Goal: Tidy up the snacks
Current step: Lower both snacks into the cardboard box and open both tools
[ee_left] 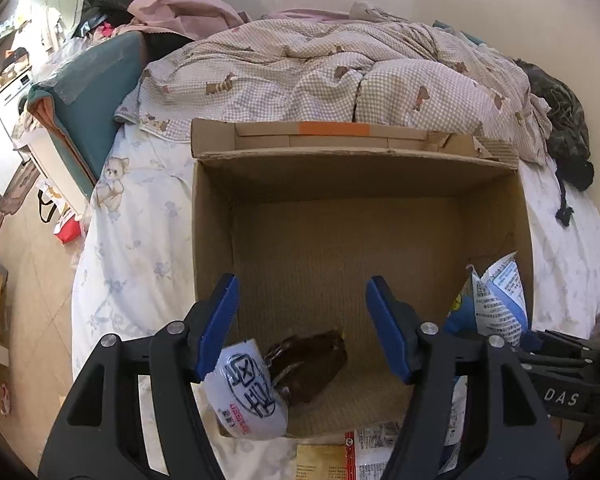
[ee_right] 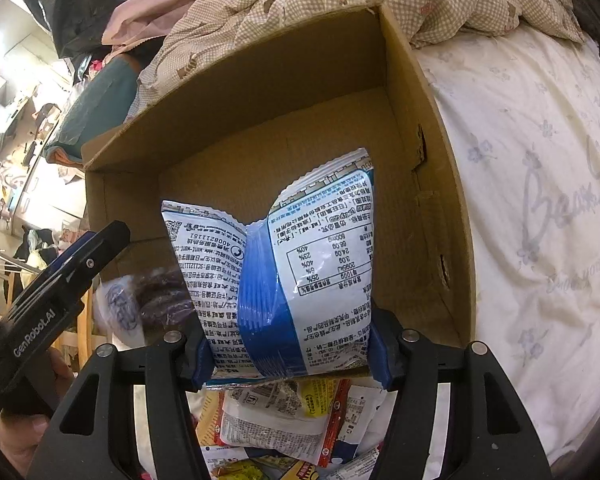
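An open cardboard box (ee_left: 516,208) stands on the bed. My left gripper (ee_left: 302,284) is open over the box's near left corner. A clear packet with dark brown contents and a white printed end (ee_left: 284,372) lies on the box floor there, leaning against the left blue pad (ee_left: 216,328) and apart from the other pad. My right gripper (ee_right: 288,348) is shut on a blue and white snack bag (ee_right: 300,256), held upright over the box's near right side. That same bag (ee_left: 496,300) shows at the right in the left wrist view.
Several loose snack packets (ee_right: 292,412) lie on the sheet just in front of the box. A crumpled checked quilt (ee_left: 340,76) lies behind the box. A teal cushion (ee_left: 92,92) leans at the bed's left edge, with the floor (ee_left: 32,280) below.
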The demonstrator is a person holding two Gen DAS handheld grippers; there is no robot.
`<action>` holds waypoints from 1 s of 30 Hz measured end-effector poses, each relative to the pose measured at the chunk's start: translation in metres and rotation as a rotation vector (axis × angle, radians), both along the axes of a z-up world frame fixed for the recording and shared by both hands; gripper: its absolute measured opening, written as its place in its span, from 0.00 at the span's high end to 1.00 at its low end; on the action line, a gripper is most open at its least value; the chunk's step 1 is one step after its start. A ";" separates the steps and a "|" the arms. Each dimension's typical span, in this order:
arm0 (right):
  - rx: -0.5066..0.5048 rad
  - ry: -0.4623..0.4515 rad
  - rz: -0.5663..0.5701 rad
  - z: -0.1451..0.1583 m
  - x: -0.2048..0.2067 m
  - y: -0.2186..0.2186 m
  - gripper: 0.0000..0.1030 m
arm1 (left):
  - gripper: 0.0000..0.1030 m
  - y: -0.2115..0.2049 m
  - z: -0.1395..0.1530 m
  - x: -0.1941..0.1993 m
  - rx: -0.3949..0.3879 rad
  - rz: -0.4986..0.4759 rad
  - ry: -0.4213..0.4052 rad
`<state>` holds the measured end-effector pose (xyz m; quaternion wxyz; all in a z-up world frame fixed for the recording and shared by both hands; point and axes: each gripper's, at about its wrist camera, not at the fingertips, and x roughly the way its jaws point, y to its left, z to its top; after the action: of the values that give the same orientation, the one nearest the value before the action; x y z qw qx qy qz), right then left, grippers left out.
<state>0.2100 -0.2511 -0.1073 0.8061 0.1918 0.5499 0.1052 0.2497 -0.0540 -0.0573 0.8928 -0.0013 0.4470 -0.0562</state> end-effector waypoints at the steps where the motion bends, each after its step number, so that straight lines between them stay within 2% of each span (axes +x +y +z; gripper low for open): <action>1: 0.004 0.001 -0.004 0.000 0.000 -0.001 0.37 | 0.37 0.000 0.000 0.000 0.000 0.000 0.005; 3: 0.011 -0.013 -0.004 0.002 -0.002 -0.003 0.31 | 0.20 0.001 0.001 0.000 -0.004 0.001 0.006; 5: 0.001 -0.029 -0.008 0.006 -0.003 -0.003 0.18 | 0.09 0.005 0.004 -0.003 -0.015 0.014 -0.016; 6: -0.008 -0.039 -0.015 0.008 -0.003 -0.003 0.15 | 0.07 0.007 0.007 -0.004 -0.020 0.021 -0.028; 8: -0.014 -0.058 -0.026 0.013 -0.005 -0.005 0.12 | 0.07 0.008 0.010 -0.005 -0.026 0.026 -0.036; 12: 0.010 -0.052 -0.047 0.017 -0.007 -0.010 0.12 | 0.07 0.011 0.013 -0.007 -0.036 0.033 -0.038; 30: -0.044 -0.088 -0.054 0.049 -0.025 -0.011 0.12 | 0.07 0.020 0.034 -0.029 -0.072 0.044 -0.073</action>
<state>0.1847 -0.2620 -0.0587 0.8360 0.1840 0.5107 0.0797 0.2207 -0.0343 -0.0232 0.9090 -0.0410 0.4115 -0.0527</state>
